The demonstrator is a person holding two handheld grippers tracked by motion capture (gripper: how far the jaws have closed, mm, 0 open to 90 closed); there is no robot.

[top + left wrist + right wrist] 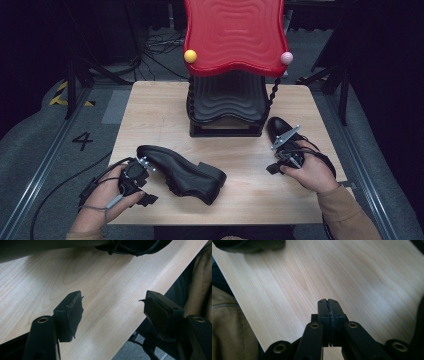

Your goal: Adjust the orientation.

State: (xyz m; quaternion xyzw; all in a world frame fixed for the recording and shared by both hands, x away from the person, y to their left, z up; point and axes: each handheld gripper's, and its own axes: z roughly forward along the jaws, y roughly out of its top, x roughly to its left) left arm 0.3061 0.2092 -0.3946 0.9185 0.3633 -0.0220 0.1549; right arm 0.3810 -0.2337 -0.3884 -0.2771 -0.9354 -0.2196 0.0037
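Left tongs gape empty; right tongs closed, empty

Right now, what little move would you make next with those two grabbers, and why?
Probably ease the left gripper onto the near shoe: its jaws stand open with nothing between them, right beside that shoe lying on the table. The right gripper is shut and empty near the second shoe.

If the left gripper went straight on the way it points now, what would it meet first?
Probably the black shoe. The left gripper stands open over bare table, with the shoe at the far end of its line. It may graze the wood first; depth is unclear.
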